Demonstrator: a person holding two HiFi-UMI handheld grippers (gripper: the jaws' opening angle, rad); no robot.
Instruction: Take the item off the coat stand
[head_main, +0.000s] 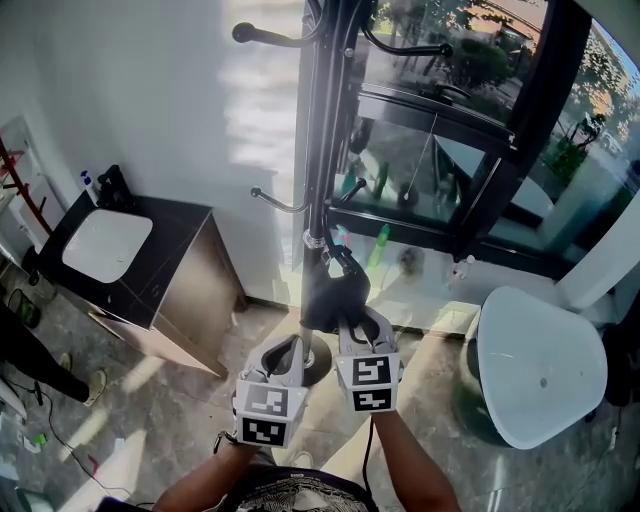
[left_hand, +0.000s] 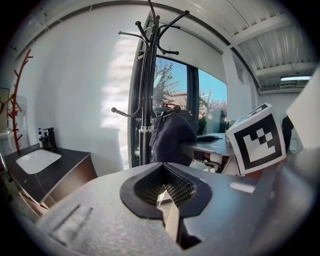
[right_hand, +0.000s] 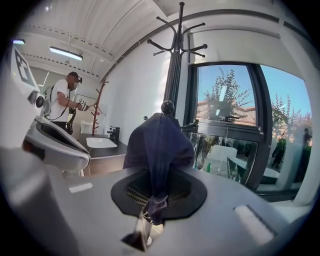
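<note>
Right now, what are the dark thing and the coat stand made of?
The dark item looks like soft matte fabric: it drapes in folds and bunches. The coat stand is probably black-painted metal: thin, rigid, curved hooks with a slight sheen.

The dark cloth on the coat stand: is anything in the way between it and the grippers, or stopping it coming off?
Nothing separates them: the right gripper is shut on the lower edge of the dark cloth. The cloth hangs over a knobbed hook, which it must clear. Nothing else visibly blocks it.
</note>
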